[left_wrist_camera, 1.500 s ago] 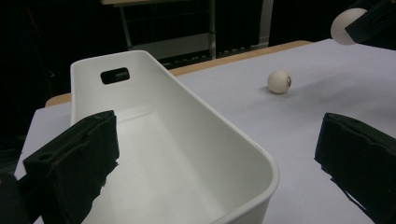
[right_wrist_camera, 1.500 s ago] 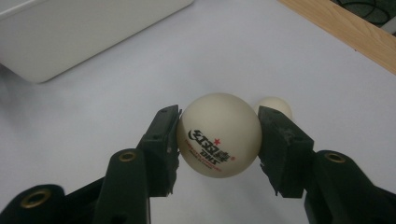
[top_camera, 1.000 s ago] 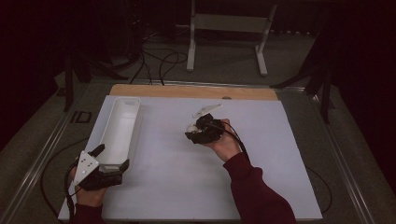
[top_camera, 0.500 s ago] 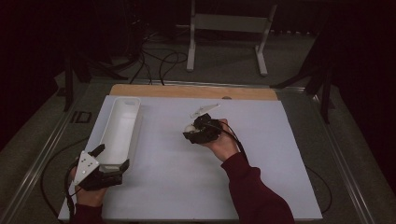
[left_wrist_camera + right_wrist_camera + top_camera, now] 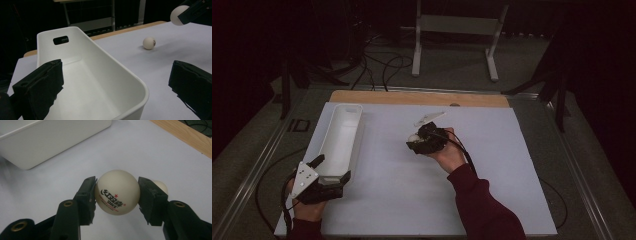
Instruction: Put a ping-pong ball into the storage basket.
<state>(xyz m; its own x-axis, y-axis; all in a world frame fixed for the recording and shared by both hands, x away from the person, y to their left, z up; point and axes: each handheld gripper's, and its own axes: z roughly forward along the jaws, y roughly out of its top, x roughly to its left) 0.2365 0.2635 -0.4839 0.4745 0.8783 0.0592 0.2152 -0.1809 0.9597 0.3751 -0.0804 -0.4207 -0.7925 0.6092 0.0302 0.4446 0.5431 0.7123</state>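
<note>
Dark surroundings swallow most of the room in the high view; only a pale metal stand point(image 5: 456, 30) and some cables on the floor show in the upper part of the frame. Below them a white sheet point(image 5: 512, 165) covers the table, with a strip of wooden edge point(image 5: 377, 97) along its far side.

At mid-frame the right gripper point(image 5: 418, 141) is clenched on a ball point(image 5: 117, 192), a cream table-tennis ball with black print and a red star, pinched between both pads in the right gripper view. From above, that ball is a small pale speck mostly covered by the gripper and the hand. A second ball point(image 5: 161, 186) peeks out behind the right-hand jaw, largely hidden; in the left gripper view it lies in full on the sheet in the upper right.

At the lower left of the high view the left gripper point(image 5: 332, 170) sits at the near end of a long white tray point(image 5: 343, 131). Its jaws stand wide apart and released, straddling the tray's near corner without touching it; both are cut off by the frame edges in the left gripper view.
</note>
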